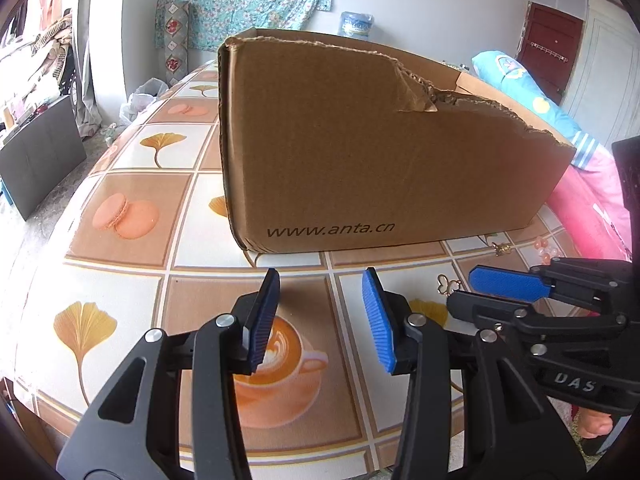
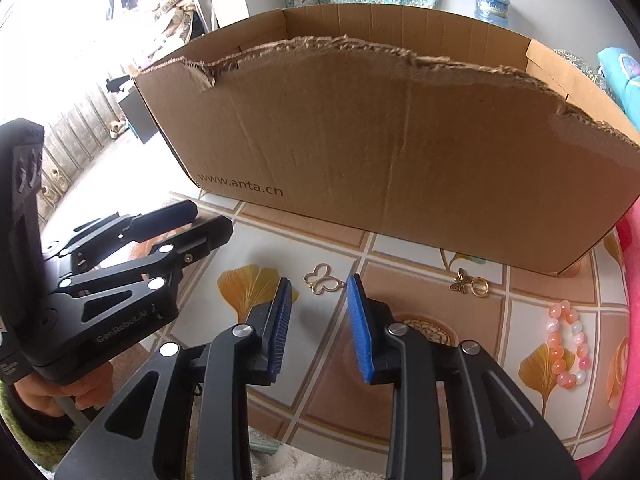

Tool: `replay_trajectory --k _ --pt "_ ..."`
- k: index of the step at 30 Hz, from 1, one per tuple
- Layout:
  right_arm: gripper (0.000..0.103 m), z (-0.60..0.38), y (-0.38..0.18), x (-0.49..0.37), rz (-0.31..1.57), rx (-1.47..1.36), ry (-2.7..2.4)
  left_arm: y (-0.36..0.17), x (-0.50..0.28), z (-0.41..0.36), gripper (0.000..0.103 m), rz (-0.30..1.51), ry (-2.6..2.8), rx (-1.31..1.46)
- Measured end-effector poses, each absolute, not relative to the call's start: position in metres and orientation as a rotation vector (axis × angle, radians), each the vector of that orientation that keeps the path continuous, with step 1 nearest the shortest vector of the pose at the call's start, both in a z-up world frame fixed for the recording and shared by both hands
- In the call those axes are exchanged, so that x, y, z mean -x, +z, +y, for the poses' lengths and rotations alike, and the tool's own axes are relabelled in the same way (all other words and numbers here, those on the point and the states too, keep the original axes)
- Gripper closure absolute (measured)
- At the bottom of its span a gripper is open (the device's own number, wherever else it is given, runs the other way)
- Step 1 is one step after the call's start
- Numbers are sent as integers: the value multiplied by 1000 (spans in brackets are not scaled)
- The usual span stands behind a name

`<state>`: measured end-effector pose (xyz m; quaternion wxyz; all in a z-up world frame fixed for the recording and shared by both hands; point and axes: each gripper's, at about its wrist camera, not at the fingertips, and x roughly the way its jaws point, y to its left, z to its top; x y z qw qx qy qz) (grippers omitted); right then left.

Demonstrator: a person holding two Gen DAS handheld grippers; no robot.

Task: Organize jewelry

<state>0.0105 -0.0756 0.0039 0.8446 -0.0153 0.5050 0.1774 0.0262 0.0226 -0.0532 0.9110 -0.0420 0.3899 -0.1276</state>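
Observation:
A gold open-wire butterfly charm (image 2: 322,279) lies on the patterned tablecloth just past the tips of my right gripper (image 2: 319,284), whose blue pads stand apart and do not touch it. The left wrist view shows the same charm (image 1: 443,283) beside the right gripper (image 1: 463,287). Further right lie a bronze butterfly charm with a gold ring (image 2: 470,282) and a pink and white bead bracelet (image 2: 568,346). My left gripper (image 1: 322,280) hangs open over a printed coffee cup with nothing between its fingers. It also shows at the left of the right wrist view (image 2: 210,220).
A torn-edged cardboard box (image 1: 380,152) marked www.anta.cn stands on the table behind the jewelry, open at the top (image 2: 400,152). Pink bedding (image 2: 628,320) presses against the table's right side. The table edge (image 1: 48,396) drops off at the left and near side.

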Motion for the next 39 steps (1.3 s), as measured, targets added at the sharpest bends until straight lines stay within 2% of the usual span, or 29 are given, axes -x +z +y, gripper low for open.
replay_trajectory --k 10,16,30,31,39 --pt "75 -56 -1 -9 1040 99 354 -55 -27 33 62 800 -261 113" --pt "86 -50 -2 -7 1036 94 360 -54 -25 31 62 796 -270 115" --pt "87 -69 -4 -12 1040 52 376 -53 -25 31 62 794 -270 112" --pt "99 -72 -3 -13 1039 48 377 -53 -25 31 62 792 -269 110" --pt "99 -93 5 -18 1036 2 387 -53 -25 23 62 788 -276 83"
